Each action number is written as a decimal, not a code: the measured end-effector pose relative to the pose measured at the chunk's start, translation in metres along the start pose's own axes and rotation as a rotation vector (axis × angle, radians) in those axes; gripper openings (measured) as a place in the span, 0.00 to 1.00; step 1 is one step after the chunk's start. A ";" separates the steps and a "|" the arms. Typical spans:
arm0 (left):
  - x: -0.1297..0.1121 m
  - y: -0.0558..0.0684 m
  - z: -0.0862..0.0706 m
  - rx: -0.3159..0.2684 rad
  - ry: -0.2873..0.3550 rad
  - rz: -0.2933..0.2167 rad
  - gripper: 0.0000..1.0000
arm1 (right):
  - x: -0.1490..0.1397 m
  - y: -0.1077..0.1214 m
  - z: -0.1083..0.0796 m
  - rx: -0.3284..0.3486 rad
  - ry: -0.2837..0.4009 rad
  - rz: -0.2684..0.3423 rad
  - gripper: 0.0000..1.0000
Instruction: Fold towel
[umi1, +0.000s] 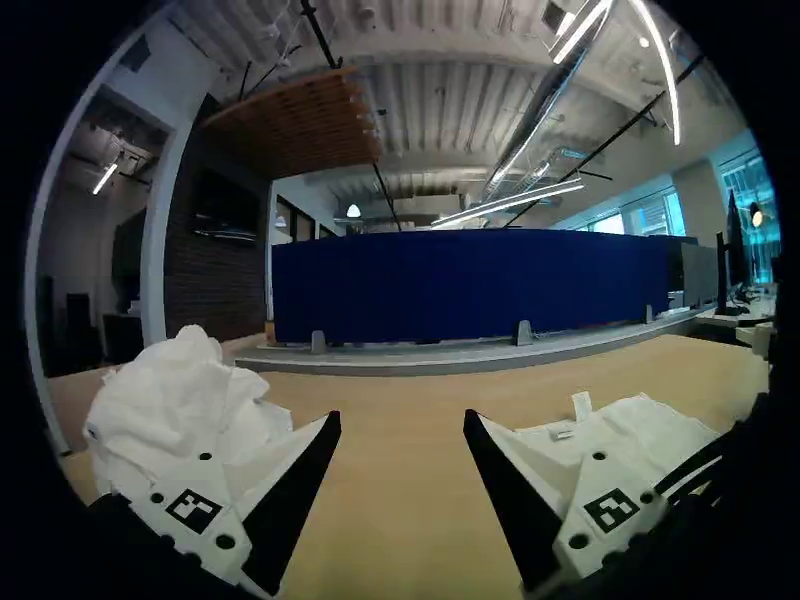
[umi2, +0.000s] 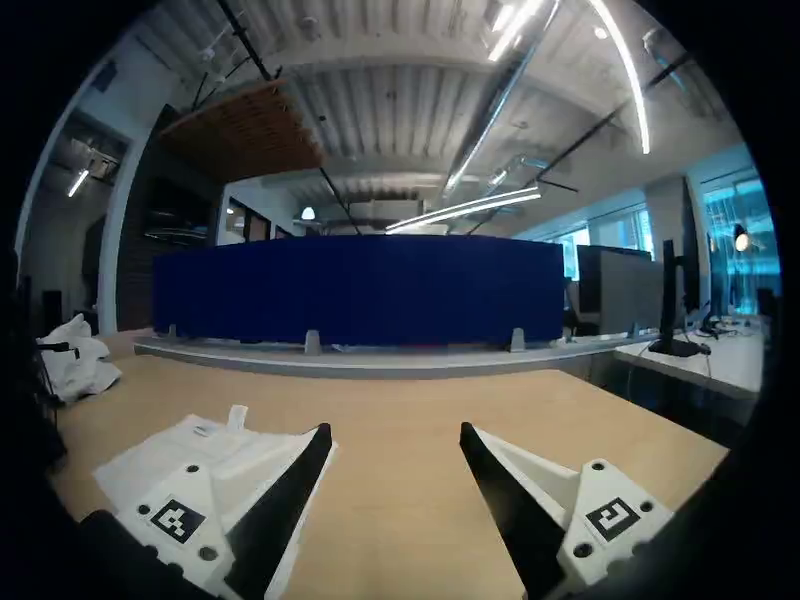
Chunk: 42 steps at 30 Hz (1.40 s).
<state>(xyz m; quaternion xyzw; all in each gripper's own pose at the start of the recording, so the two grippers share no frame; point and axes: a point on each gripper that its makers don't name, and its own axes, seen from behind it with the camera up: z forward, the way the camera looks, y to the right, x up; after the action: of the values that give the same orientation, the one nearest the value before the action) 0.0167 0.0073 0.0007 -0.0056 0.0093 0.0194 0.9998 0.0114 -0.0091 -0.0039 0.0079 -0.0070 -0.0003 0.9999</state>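
Left claw (umi1: 401, 415) apart, empty; crumpled white cloth towel (umi1: 170, 400) lies left of it (flat folded white towel (umi1: 640, 430) right). Right claw (umi2: 395, 428) apart over light wooden desk (umi2: 400, 500).

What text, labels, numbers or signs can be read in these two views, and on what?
None can be read.
The tag on the folded towel is too small to read.
The black-and-white squares on the left gripper are coded markers, not words.
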 end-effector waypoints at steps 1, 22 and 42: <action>0.006 0.002 0.000 -0.007 0.004 0.006 0.90 | 0.007 -0.002 -0.001 0.001 0.005 0.000 1.00; 0.145 0.024 0.005 -0.100 -0.058 -0.005 0.90 | 0.153 0.002 -0.008 -0.005 -0.018 -0.030 1.00; 0.099 0.085 -0.013 -0.377 -0.299 0.175 0.91 | 0.100 -0.050 -0.021 0.287 -0.307 -0.177 1.00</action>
<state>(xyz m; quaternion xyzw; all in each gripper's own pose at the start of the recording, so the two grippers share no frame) 0.1117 0.0958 -0.0151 -0.1882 -0.1418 0.1079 0.9658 0.1115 -0.0584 -0.0246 0.1504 -0.1582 -0.0881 0.9719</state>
